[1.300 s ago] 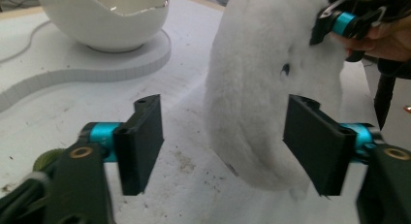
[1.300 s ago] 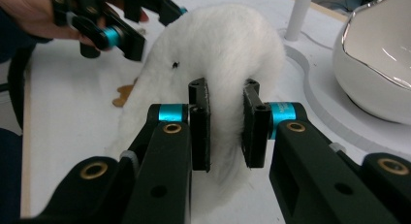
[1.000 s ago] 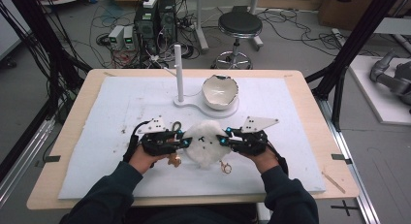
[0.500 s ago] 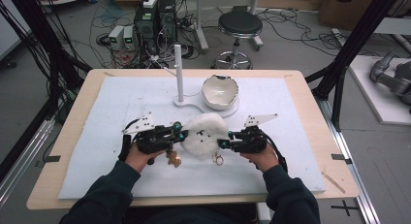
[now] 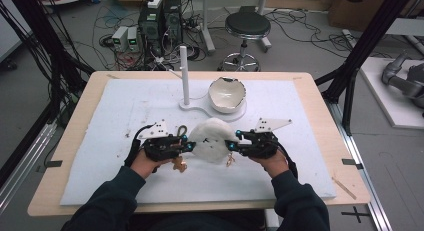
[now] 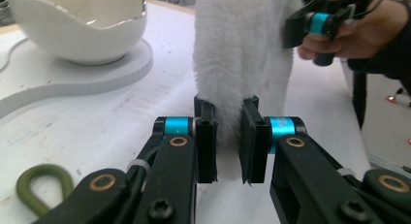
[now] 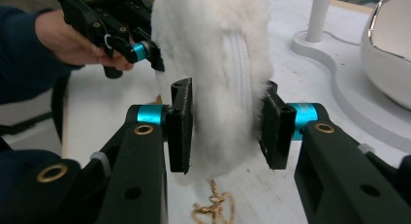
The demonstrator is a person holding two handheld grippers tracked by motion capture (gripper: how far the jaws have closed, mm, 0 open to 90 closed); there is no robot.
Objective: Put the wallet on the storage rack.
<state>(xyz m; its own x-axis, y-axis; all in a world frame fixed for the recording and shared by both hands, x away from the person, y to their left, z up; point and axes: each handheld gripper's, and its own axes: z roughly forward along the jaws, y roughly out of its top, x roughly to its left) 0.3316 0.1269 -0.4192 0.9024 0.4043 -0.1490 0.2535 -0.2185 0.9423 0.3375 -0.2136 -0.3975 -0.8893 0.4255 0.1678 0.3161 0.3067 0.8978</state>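
Note:
A white fluffy pouch [image 5: 212, 141] stands on edge between both grippers near the mat's front. My left gripper [image 5: 189, 145] is shut on its left edge; the left gripper view shows the pads pinching the fur [image 6: 242, 54] at my left gripper [image 6: 228, 136]. My right gripper [image 5: 231, 143] sits at the pouch's right side. Its jaws have just been opening, and in the right gripper view the pouch [image 7: 218, 64], with a white zipper [image 7: 240, 64], fills the gap of my right gripper [image 7: 225, 127], the fur only brushing the pads. A gold chain [image 7: 213, 209] dangles below.
A white egg-shaped bowl [image 5: 227, 93] sits on a flat white base with an upright post [image 5: 184, 73] behind the pouch. A green cord loop [image 6: 41, 185] lies by the left gripper. The white mat [image 5: 300, 156] covers a wooden table [image 5: 75, 106].
The pouch has been lifted from lying low between the grippers to standing more upright. The right gripper's jaws now stand wider around it. Both hands stay in place.

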